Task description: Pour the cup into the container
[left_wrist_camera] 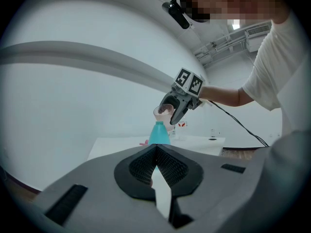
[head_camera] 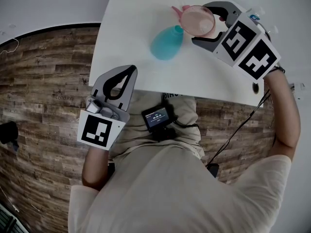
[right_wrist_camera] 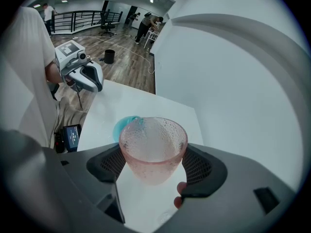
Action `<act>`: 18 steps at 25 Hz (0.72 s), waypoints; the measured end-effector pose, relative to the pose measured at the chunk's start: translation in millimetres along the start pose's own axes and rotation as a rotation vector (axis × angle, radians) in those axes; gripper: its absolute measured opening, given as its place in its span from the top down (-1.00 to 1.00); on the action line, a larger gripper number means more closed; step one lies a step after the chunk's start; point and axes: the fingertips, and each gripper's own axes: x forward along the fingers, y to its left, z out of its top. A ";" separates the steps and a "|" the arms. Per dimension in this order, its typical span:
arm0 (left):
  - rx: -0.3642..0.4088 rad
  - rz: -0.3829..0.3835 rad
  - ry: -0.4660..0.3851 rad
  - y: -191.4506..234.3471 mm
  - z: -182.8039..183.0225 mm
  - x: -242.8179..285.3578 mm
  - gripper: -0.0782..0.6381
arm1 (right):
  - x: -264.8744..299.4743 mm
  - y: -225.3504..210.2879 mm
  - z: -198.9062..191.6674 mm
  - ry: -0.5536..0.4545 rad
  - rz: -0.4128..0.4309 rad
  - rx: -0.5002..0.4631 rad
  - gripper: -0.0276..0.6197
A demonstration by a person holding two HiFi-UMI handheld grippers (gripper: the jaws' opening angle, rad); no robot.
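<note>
The right tool (head_camera: 208,24) grips the pink cup (head_camera: 198,20), upper right in the head view, just above the teal container (head_camera: 166,42) on the bench (head_camera: 136,13). The contents seem granular, though that is hard to confirm. She or he should centre the lip over the narrow mouth and tilt slowly. The left tool (head_camera: 129,73) hangs empty, jaws together.

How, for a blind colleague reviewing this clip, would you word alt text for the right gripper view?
The right tongs grip a pink cup with a bumpy wall over a white table. A teal container peeks out just behind the cup's rim, and the left tongs hang beyond the table's edge, above a wooden floor.
</note>
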 end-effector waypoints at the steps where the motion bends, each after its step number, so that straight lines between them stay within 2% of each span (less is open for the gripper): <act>1: 0.000 0.000 0.000 0.0 -0.2 -0.1 0.75 | 0.3 0.1 -0.4 0.002 -0.001 -0.002 -0.23; 18: -0.001 0.001 -0.001 0.2 -1.0 -1.5 0.75 | -0.1 -2.2 -3.7 0.033 -0.028 -0.027 -0.23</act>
